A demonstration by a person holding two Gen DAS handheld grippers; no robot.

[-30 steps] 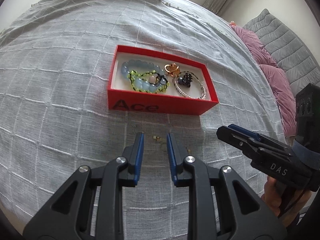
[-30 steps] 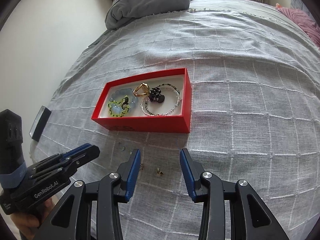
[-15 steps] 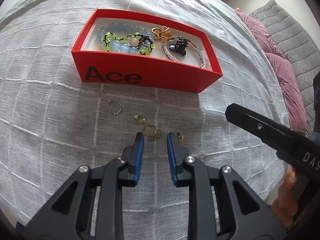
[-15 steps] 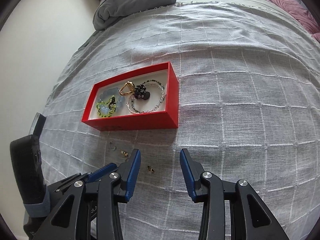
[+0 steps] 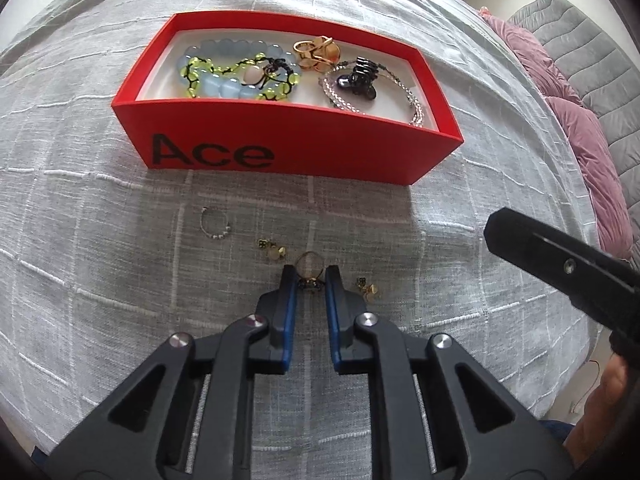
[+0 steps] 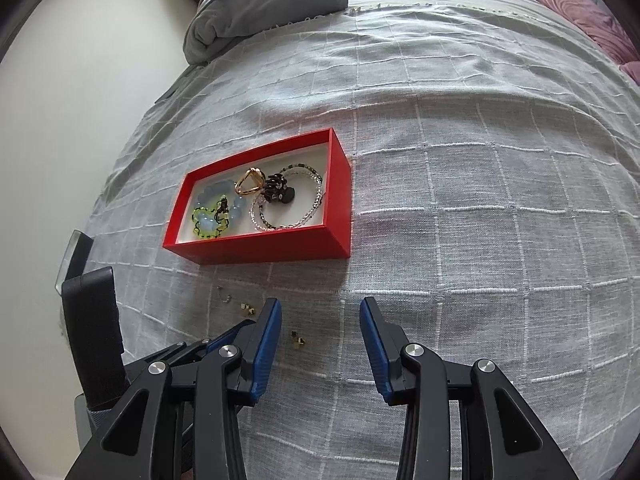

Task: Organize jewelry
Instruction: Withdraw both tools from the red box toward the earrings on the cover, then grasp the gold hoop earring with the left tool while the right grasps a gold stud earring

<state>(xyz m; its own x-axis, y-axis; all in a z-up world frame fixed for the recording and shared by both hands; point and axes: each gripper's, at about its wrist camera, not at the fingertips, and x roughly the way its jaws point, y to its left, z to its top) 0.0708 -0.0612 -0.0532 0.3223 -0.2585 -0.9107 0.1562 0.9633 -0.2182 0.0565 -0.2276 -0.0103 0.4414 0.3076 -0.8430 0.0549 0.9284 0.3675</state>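
A red "Ace" box (image 5: 288,148) (image 6: 260,248) sits on the grey bedspread, holding blue and green bead bracelets (image 5: 236,68), a gold piece (image 5: 316,52), a black hair claw (image 5: 358,78) and a silver beaded loop. In front of it lie loose pieces: a gold ring (image 5: 310,264), a thin beaded hoop (image 5: 214,226) and small gold earrings (image 5: 272,250) (image 5: 368,288). My left gripper (image 5: 310,276) is down at the bedspread, its jaws closing with the ring between them; I see no firm press. My right gripper (image 6: 320,316) hovers open and holds nothing, an earring (image 6: 298,340) by its left finger.
A grey pillow (image 6: 264,8) lies at the far end of the bed and pink cushions (image 5: 580,128) along the right side. A dark flat object (image 6: 74,256) rests at the bed's left edge. A hand (image 5: 600,400) holds the right gripper at lower right.
My left gripper has dropped and moved forward to the loose pieces, and its jaws have narrowed around the gold ring. The right gripper has stayed about where it was, still open.
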